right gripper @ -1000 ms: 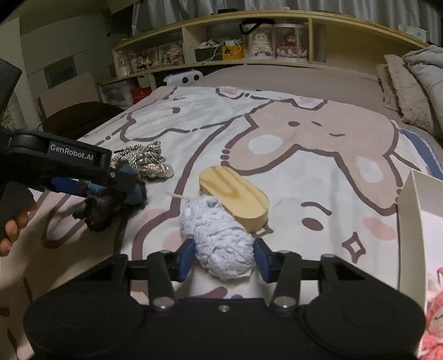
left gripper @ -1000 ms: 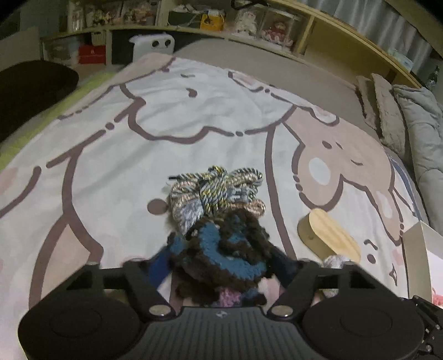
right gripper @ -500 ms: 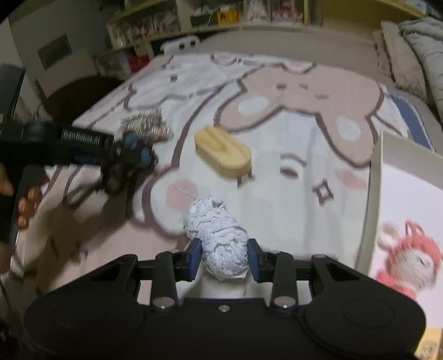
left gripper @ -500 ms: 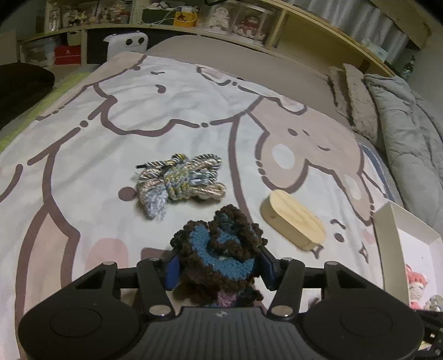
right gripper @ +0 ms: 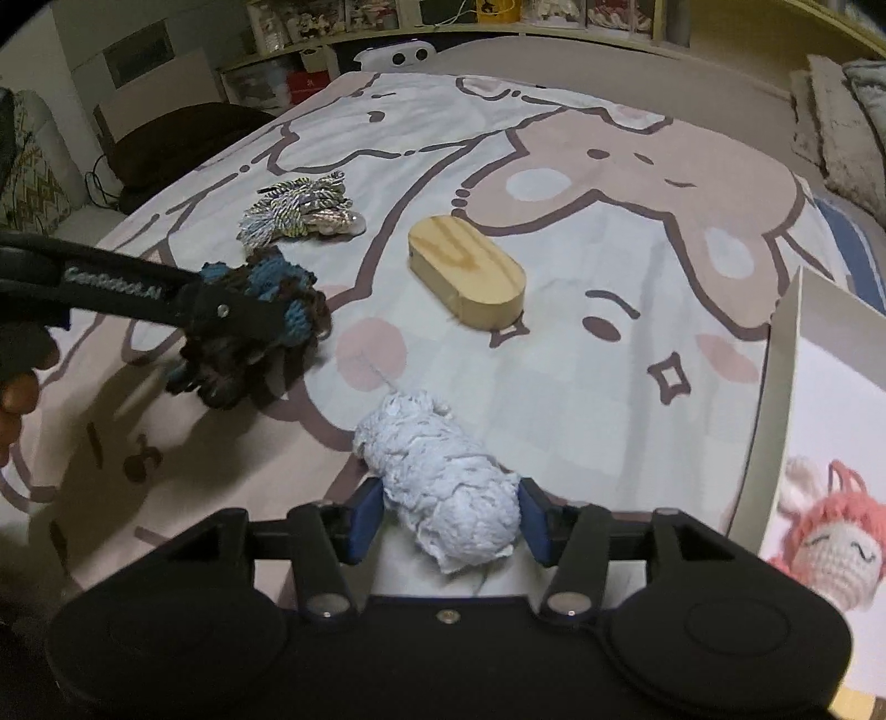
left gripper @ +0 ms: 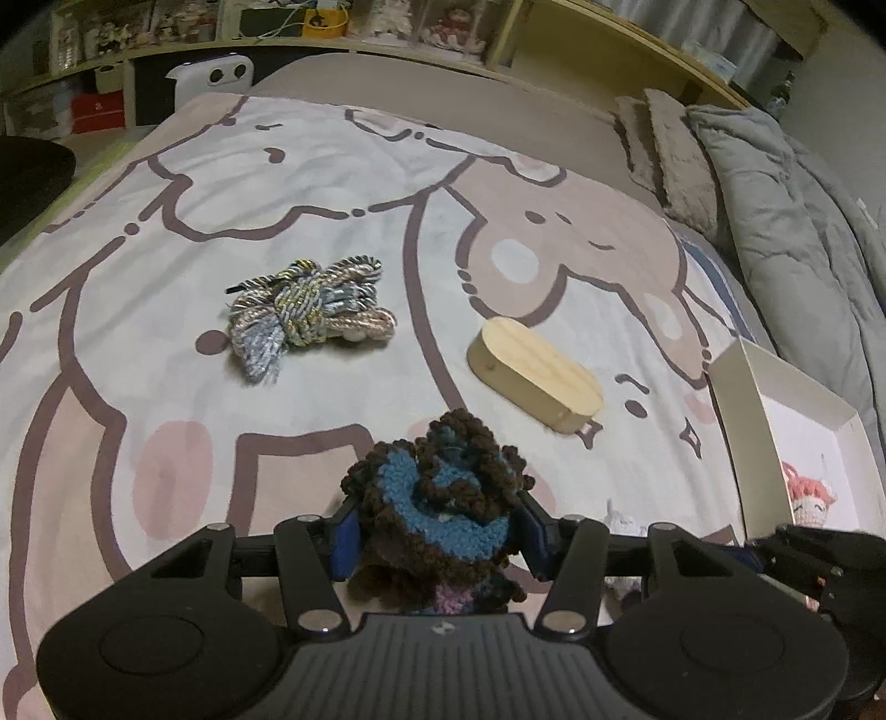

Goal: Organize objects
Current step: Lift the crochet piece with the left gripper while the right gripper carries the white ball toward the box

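Left gripper point(left gripper: 437, 534): jaws clamped on a brown-and-blue crochet piece point(left gripper: 443, 509), held clear above the bed point(left gripper: 343, 166); the right wrist view shows its shadow on the cover beneath. Right gripper point(right gripper: 448, 518): jaws closed on a pale blue yarn ball point(right gripper: 443, 476), also lifted off the cover, its far end sticking out past the blue pads point(right gripper: 365, 518). On the cartoon-print bed cover, a bundle of twisted cords point(left gripper: 310, 315) lies to the left, well apart from an oval wood block point(left gripper: 534, 376) lying flat to the right. A white box point(right gripper: 775, 387) sits at the right edge of the bed, one wall facing the block; inside it lies a pink-and-white crochet doll point(right gripper: 830, 548), face up. Grey quilt point(left gripper: 792, 221) bunched along the far right side. Shelves point(left gripper: 387, 22) with small items run behind the bed; contents too small to tell.
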{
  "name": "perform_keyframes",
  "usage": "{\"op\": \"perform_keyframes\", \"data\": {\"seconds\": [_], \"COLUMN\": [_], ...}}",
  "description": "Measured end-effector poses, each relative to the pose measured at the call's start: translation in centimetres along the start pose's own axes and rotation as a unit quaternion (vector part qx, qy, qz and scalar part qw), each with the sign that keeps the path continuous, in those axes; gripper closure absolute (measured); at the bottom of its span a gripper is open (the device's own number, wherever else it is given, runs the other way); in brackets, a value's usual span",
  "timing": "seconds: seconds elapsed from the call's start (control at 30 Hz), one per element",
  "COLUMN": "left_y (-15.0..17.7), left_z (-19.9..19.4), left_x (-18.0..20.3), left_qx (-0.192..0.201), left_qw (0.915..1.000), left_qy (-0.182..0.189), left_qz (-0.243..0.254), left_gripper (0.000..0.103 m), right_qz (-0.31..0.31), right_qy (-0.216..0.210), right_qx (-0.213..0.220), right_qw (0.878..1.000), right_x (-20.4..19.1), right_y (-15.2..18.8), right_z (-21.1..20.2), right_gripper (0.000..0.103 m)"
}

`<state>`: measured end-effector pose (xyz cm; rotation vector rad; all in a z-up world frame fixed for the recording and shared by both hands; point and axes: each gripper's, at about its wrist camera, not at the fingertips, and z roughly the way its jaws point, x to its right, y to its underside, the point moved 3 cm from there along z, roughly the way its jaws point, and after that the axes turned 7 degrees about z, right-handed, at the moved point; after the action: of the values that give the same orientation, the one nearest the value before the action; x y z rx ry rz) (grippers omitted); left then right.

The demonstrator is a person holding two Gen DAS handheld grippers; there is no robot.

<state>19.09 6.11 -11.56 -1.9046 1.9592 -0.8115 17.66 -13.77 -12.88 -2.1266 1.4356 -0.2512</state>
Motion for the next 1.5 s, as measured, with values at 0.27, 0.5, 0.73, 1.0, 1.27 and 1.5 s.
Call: {"op": "perform_keyframes", "data": {"seconds": [0.27, 0.5, 0.73, 1.0, 1.27, 1.5], "left_y": [-0.1, -0.7, -1.5, -2.4, -3.1, -4.2], "left_z": [0.1, -0.9, -2.7, -5.7, -6.9, -7.7], "left_x": [0.3, 0.7, 1.5, 2.9, 3.5, 5.0], "left_qx": [0.002, 0.023, 0.057, 0.104, 0.125, 0.142], "left_qw": [1.0, 0.9997, 0.9983, 0.9939, 0.9914, 0.9886], "left_qy": [-0.005, 0.004, 0.005, 0.006, 0.005, 0.017], "left_qz": [0.003, 0.003, 0.011, 0.035, 0.04, 0.047], "left_gripper": [0.048, 0.048, 0.048, 0.048, 0.048, 0.048], "right_qz": [0.008, 0.041, 0.089, 0.134, 0.151, 0.165], "right_qy": [0.003, 0.012, 0.031, 0.044, 0.056, 0.07], "right_qx": [-0.001, 0.039, 0.08, 0.117, 0.155, 0.178], "right_qw": [1.0, 0.998, 0.992, 0.983, 0.975, 0.968], "right_x": [0.0, 0.5, 1.2, 2.5, 3.5, 5.5], "right_y": [-0.3, -1.4, -2.7, -3.5, -3.9, -4.0], "right_z": [-0.2, -2.0, -4.6, -7.4, -10.5, -12.6], "right_gripper": [0.058, 0.06, 0.06, 0.06, 0.06, 0.06]}}
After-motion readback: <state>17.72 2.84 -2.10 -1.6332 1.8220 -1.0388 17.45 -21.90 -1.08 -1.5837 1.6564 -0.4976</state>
